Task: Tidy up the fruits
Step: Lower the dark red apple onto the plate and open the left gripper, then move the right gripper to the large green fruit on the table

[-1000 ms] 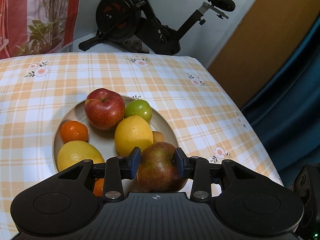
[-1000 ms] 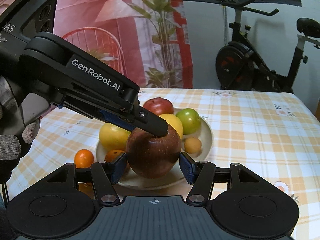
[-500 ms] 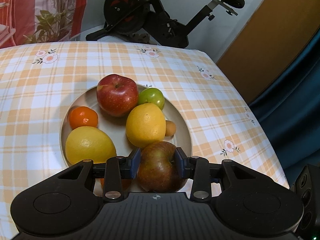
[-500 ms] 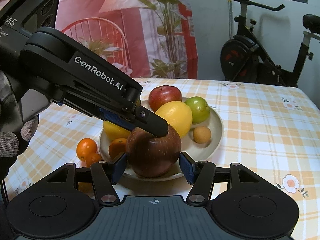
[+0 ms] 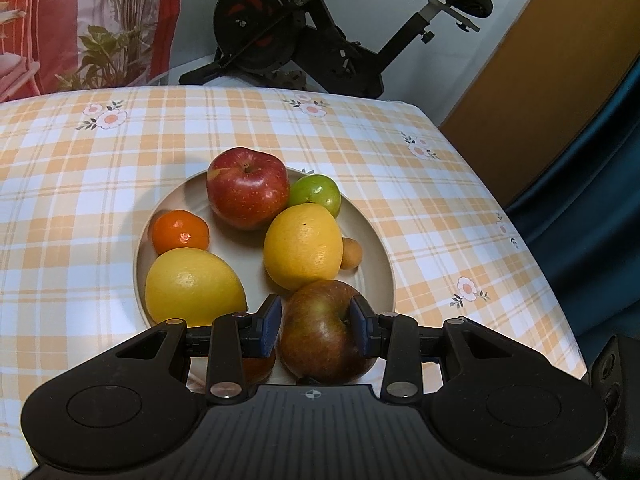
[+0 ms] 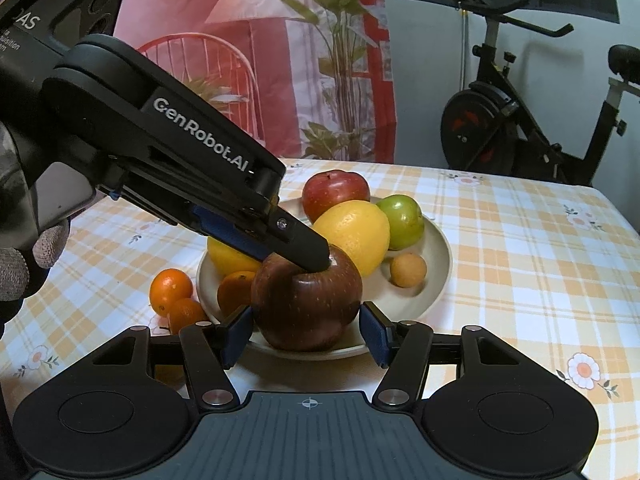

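A dark red-brown apple (image 5: 324, 332) is at the near rim of a beige plate (image 5: 382, 264), and I cannot tell whether it rests there. My left gripper (image 5: 316, 324) is shut on it, one pad in the stem hollow. In the right wrist view, that gripper's upper finger (image 6: 304, 244) lies across the top of the apple (image 6: 308, 304). My right gripper (image 6: 306, 332) stands open around the same apple, with a small gap at each pad. The plate (image 6: 436, 264) also holds a red apple (image 5: 248, 188), a green fruit (image 5: 316, 194), two yellow citrus (image 5: 302, 244) (image 5: 194, 286), a mandarin (image 5: 180, 232) and a small tan fruit (image 5: 351, 254).
Two mandarins (image 6: 170, 290) (image 6: 186, 314) lie on the checked tablecloth (image 6: 520, 264) left of the plate. A gloved hand (image 6: 24, 268) holds the left gripper. An exercise bike (image 6: 500, 136) stands behind the table. The table's right edge (image 5: 532, 248) drops off beside a blue curtain.
Both views have shifted slightly. The dark apple stays in the left gripper's grip, and the right gripper's pads stay on either side of it.
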`<state>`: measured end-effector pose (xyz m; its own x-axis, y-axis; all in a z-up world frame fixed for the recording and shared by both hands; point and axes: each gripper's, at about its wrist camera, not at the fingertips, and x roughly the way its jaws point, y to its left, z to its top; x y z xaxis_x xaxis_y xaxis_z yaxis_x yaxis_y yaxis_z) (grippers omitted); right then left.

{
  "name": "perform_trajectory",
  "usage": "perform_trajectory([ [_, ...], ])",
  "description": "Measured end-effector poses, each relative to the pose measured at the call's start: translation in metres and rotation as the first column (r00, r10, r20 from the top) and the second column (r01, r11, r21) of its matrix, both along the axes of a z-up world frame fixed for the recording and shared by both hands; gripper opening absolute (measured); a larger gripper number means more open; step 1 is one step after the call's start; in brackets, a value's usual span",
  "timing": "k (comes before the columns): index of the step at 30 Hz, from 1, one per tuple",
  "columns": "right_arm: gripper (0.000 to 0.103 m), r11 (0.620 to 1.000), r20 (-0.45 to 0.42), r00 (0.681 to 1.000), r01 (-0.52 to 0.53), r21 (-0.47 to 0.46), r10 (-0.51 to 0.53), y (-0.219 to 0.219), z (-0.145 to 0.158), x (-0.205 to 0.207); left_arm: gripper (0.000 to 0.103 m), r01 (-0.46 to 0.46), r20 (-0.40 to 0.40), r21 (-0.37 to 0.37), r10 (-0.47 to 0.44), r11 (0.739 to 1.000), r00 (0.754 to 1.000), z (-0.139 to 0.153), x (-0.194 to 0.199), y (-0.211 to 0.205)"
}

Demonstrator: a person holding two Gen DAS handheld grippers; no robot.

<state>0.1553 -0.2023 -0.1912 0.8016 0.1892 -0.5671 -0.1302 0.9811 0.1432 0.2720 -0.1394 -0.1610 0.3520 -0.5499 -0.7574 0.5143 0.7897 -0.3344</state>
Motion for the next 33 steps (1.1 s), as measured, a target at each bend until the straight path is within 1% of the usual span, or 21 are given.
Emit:
perform_trajectory([
  [6, 0.057, 1.0, 0.013, 1.0, 0.005, -0.004, -0.005, 0.0, -0.001, -0.002, 0.04, -0.015, 0.04, 0.007, 0.015, 1.0, 0.999, 0.007, -0.006, 0.005],
  [11, 0.061, 1.0, 0.031, 1.0, 0.001, -0.001, -0.001, -0.001, -0.001, -0.006, 0.04, -0.059, 0.081, 0.003, 0.058, 0.998, 0.995, 0.013, -0.012, 0.017],
  [15, 0.064, 1.0, 0.045, 0.999, -0.003, -0.006, 0.003, 0.001, 0.0, -0.009, 0.041, -0.101, 0.128, 0.002, 0.1, 0.995, 0.987, 0.019, -0.02, 0.032],
  [20, 0.064, 1.0, 0.058, 0.998, -0.006, -0.015, 0.007, 0.005, 0.002, -0.012, 0.041, -0.186, 0.161, -0.009, 0.185, 0.983, 0.969, 0.023, -0.03, 0.056],
  [24, 0.064, 1.0, 0.068, 0.998, -0.003, -0.012, 0.004, 0.005, 0.004, -0.015, 0.041, -0.254, 0.201, -0.005, 0.25, 0.967, 0.947, 0.026, -0.04, 0.073],
  [28, 0.064, 1.0, 0.069, 0.998, 0.006, -0.013, -0.005, 0.007, 0.006, -0.018, 0.041, -0.299, 0.242, 0.017, 0.286, 0.954, 0.927, 0.027, -0.051, 0.083],
  [33, 0.064, 1.0, 0.07, 0.998, 0.005, -0.019, -0.004, 0.009, 0.009, -0.022, 0.041, -0.328, 0.246, 0.021, 0.313, 0.944, 0.917, 0.024, -0.061, 0.096],
])
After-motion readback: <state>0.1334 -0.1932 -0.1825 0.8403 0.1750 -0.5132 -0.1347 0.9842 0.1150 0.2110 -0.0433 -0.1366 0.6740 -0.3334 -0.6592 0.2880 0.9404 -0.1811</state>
